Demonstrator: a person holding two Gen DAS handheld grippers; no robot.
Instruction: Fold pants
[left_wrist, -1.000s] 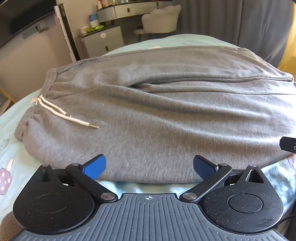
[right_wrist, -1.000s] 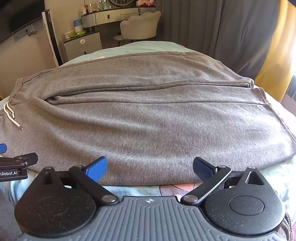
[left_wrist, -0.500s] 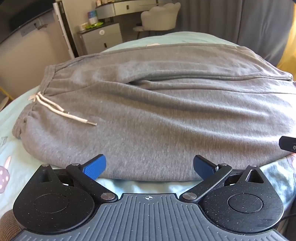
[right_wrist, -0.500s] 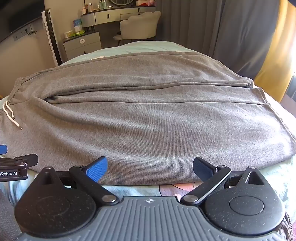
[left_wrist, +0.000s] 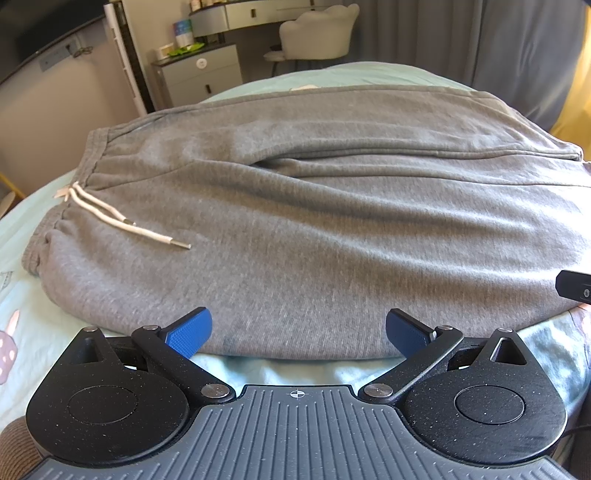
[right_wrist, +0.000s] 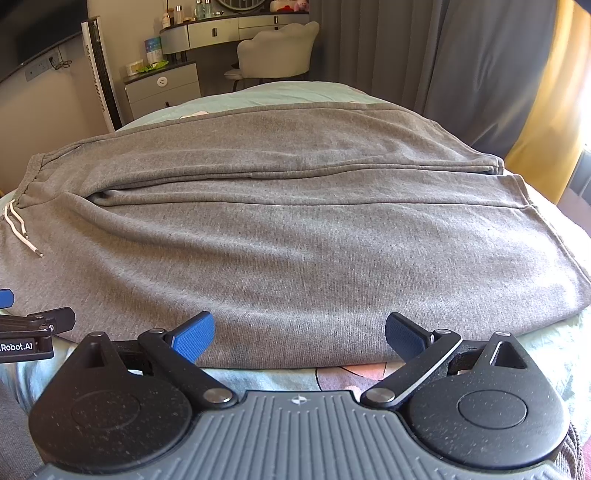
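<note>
Pants (left_wrist: 314, 206), grey sweat fabric, lie spread flat on a bed (left_wrist: 22, 302) with a pale green printed sheet; they fill the middle of both views.

Surroundings, left wrist view: drawer cabinet (left_wrist: 201, 79) in the upper left of the frame, pale chair (left_wrist: 314, 33) at a vanity desk (left_wrist: 236, 14) top centre, grey curtain (left_wrist: 480, 44) upper right, yellow curtain (left_wrist: 576, 107) at the right edge. Right wrist view shows the same chair (right_wrist: 275, 50) top centre and grey curtain (right_wrist: 424, 51) upper right. All stand beyond the far edge of the bed, well apart from the pants. Nothing lies on the pants except their own drawstring.

Pants, detail: waistband (left_wrist: 70, 192) at the left of the frame, gathered. White drawstring (left_wrist: 110, 218) runs from the waistband toward centre, two cords, metal tip on the longer one. Legs run to the right; the two legs lie side by side with a seam-like fold line between them (right_wrist: 295, 184). Hems (right_wrist: 517, 192) sit at the right of the right wrist view. Cloth is mostly smooth, with shallow ripples across the near leg. Near edge of the pants lies just ahead of both tools.

Left tongs (left_wrist: 299, 332): spread wide, blue pads well apart, nothing held; low in frame, at the near edge of the pants close to the waist end.

Right tongs (right_wrist: 300, 334): spread wide, nothing held; at the near edge of the pants, toward the leg end. Left tool shows at the left edge of the right wrist view.
</note>
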